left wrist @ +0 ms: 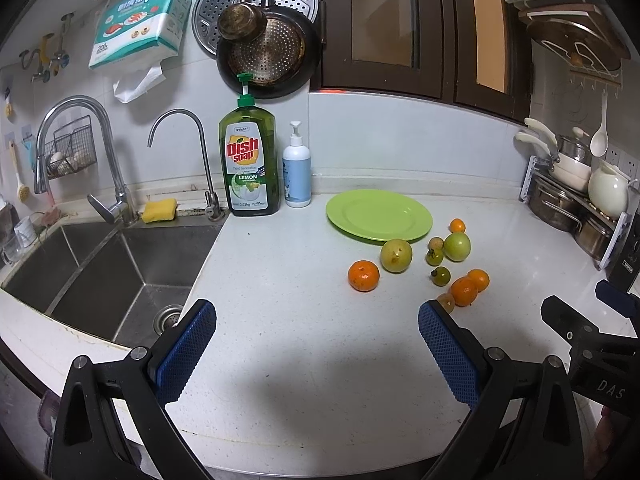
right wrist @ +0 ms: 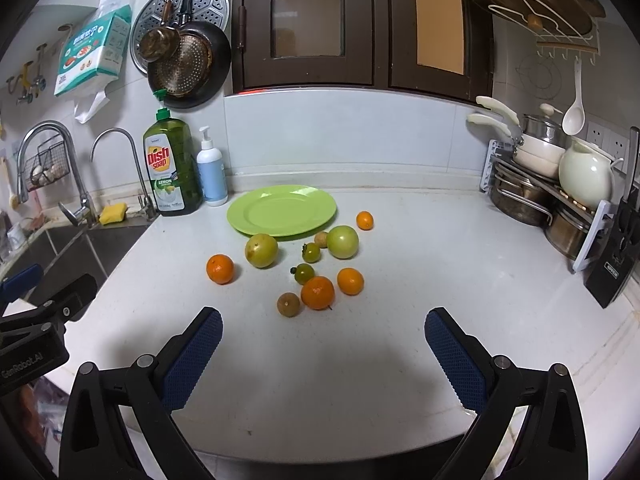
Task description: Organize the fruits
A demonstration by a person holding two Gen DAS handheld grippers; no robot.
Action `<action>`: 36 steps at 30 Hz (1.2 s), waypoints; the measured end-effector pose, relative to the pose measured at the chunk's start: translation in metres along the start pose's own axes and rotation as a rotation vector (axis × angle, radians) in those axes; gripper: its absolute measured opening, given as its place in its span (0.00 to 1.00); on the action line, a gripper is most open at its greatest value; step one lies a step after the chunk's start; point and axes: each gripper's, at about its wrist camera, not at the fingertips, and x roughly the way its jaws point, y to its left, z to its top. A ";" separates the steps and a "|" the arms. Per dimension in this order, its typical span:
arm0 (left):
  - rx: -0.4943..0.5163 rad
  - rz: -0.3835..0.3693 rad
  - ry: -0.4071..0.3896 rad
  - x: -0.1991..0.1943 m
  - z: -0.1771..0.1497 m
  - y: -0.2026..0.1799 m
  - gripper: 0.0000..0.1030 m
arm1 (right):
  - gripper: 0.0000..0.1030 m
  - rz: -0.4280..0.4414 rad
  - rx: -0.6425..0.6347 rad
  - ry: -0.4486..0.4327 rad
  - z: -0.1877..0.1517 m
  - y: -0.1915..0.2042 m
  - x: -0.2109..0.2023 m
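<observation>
An empty green plate [right wrist: 282, 210] [left wrist: 379, 216] lies on the white counter near the back wall. In front of it are scattered fruits: several oranges, among them one at the left [right wrist: 220, 269] [left wrist: 363, 275] and one nearest me [right wrist: 317, 293]. With them are two large yellow-green fruits [right wrist: 261, 250] [right wrist: 342, 242], two small dark green ones [right wrist: 304, 273] and two small brown ones [right wrist: 288, 304]. My left gripper [left wrist: 316, 320] and right gripper [right wrist: 323, 328] both hover open over the counter's front, short of the fruits, holding nothing.
A steel sink [left wrist: 100, 276] with two taps lies to the left. A dish soap bottle [left wrist: 249, 168] and a white pump bottle [left wrist: 297, 170] stand behind the plate. A rack of pots with a white kettle [right wrist: 586, 174] and a knife block [right wrist: 616, 264] fill the right side.
</observation>
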 end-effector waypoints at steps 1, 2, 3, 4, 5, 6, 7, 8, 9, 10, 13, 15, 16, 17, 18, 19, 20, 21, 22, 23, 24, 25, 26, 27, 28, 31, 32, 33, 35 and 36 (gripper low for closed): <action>0.000 0.001 -0.001 0.000 0.000 0.000 1.00 | 0.99 0.001 0.000 0.000 0.000 0.000 0.000; 0.000 0.001 -0.001 0.000 -0.001 0.000 1.00 | 0.99 0.000 -0.001 0.000 0.000 0.000 0.000; 0.000 0.001 -0.001 0.000 0.000 0.000 1.00 | 0.99 0.000 -0.001 -0.001 0.000 0.000 0.000; 0.001 0.000 -0.001 0.000 -0.001 0.000 1.00 | 0.99 0.000 -0.001 -0.001 0.000 0.000 0.001; 0.000 0.000 -0.001 0.000 -0.001 0.000 1.00 | 0.99 0.000 -0.001 -0.001 0.000 0.000 0.000; 0.000 0.000 0.000 0.001 0.000 0.000 1.00 | 0.99 -0.001 -0.002 -0.002 0.000 0.000 0.001; 0.001 0.000 0.000 0.001 -0.001 0.000 1.00 | 0.99 0.000 0.000 -0.001 0.000 0.000 0.001; 0.002 0.000 0.000 0.001 0.000 -0.001 1.00 | 0.99 0.000 0.000 -0.001 0.000 0.000 0.001; 0.002 0.000 0.000 0.001 0.000 -0.001 1.00 | 0.99 0.000 0.000 -0.001 0.000 0.000 0.001; 0.003 0.000 0.000 0.001 -0.001 -0.001 1.00 | 0.99 -0.001 0.000 -0.001 0.000 0.000 0.001; 0.004 0.000 0.000 0.002 0.000 -0.003 1.00 | 0.99 0.001 0.000 -0.001 0.000 0.000 0.001; 0.004 -0.001 0.000 0.002 0.000 -0.003 1.00 | 0.99 0.001 -0.001 -0.002 0.000 0.000 0.002; 0.005 -0.001 0.000 0.003 0.000 -0.003 1.00 | 0.99 0.000 -0.001 -0.001 0.000 -0.001 0.001; 0.005 -0.001 0.001 0.002 0.000 -0.003 1.00 | 0.99 0.001 0.000 -0.002 0.000 -0.001 0.001; 0.004 -0.001 0.001 0.003 0.000 -0.003 1.00 | 0.99 0.002 -0.001 -0.002 0.000 -0.001 0.002; 0.006 -0.001 0.003 0.004 0.000 -0.005 1.00 | 0.99 0.000 -0.001 -0.001 0.000 -0.001 0.001; 0.007 -0.002 0.002 0.005 0.000 -0.005 1.00 | 0.99 0.000 0.000 -0.002 0.000 -0.001 0.001; 0.007 -0.003 0.002 0.005 0.000 -0.005 1.00 | 0.99 0.000 0.000 -0.002 0.000 -0.001 0.001; 0.007 -0.003 0.001 0.005 0.000 -0.005 1.00 | 0.99 0.000 -0.001 -0.002 0.001 -0.001 0.002; 0.007 -0.004 0.001 0.005 0.000 -0.005 1.00 | 0.99 0.000 0.000 -0.002 0.000 -0.001 0.001; 0.007 -0.004 0.000 0.005 0.000 -0.006 1.00 | 0.99 0.001 0.000 -0.002 0.001 -0.001 0.002; 0.007 -0.003 0.001 0.005 0.000 -0.006 1.00 | 0.99 -0.001 0.000 -0.002 0.000 -0.001 0.001; 0.007 -0.003 0.001 0.005 0.000 -0.006 1.00 | 0.99 0.000 0.000 -0.002 0.000 -0.001 0.001; 0.007 -0.003 0.001 0.006 0.000 -0.006 1.00 | 0.99 0.000 0.000 -0.001 0.001 -0.001 0.002; 0.008 -0.004 0.001 0.006 0.000 -0.006 1.00 | 0.99 -0.001 0.000 -0.001 0.001 -0.001 0.002; 0.008 -0.004 0.001 0.006 0.000 -0.006 1.00 | 0.99 0.000 0.000 -0.002 0.001 -0.001 0.002; 0.009 -0.003 0.001 0.006 0.000 -0.006 1.00 | 0.99 -0.001 0.000 -0.002 0.000 -0.001 0.002; 0.009 -0.003 0.001 0.007 0.000 -0.007 1.00 | 0.99 0.000 0.000 -0.002 0.001 -0.002 0.002; 0.008 -0.004 0.000 0.007 0.000 -0.007 1.00 | 0.99 0.000 0.000 -0.002 0.001 -0.001 0.003; 0.008 -0.003 0.001 0.006 0.000 -0.007 1.00 | 0.99 0.000 0.000 -0.002 0.001 -0.002 0.002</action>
